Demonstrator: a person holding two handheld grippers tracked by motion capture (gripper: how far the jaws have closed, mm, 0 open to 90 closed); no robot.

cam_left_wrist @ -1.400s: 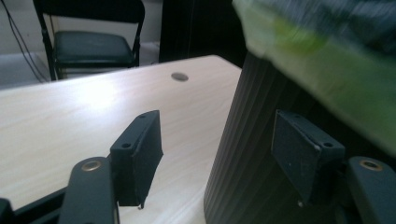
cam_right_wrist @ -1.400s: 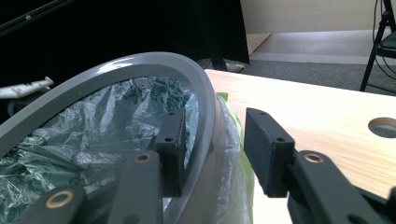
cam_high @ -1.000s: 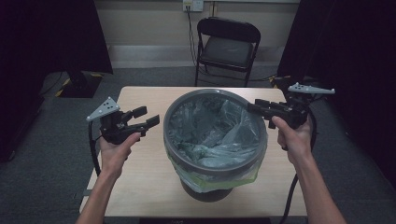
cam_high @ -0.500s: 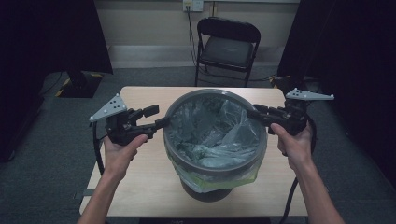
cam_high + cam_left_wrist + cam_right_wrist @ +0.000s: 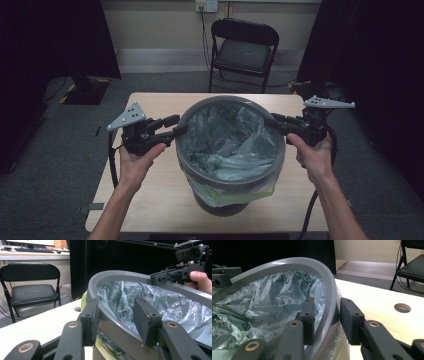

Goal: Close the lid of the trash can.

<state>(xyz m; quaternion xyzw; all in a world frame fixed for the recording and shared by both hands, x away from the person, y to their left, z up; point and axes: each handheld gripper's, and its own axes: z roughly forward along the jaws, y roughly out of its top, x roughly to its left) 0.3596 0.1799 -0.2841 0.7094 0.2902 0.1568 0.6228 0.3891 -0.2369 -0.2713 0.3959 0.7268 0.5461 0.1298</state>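
Tongs on both sides have closed in on the grey bin over the last second: before, they hovered apart from it, and now each straddles its rim. The left tongs sit spread, one jaw outside the rim and one inside against the liner, not yet pressing. The right tongs stand the same way at the opposite edge, spread around the rim with a small gap on either side. This looks like the set-up for gripping the rim ring from both sides, likely to lift it. Between the two tongs, the bin stands on the pale wooden surface. Inside lies a crumpled translucent bag with a green printed pattern; nothing else can be made out within.
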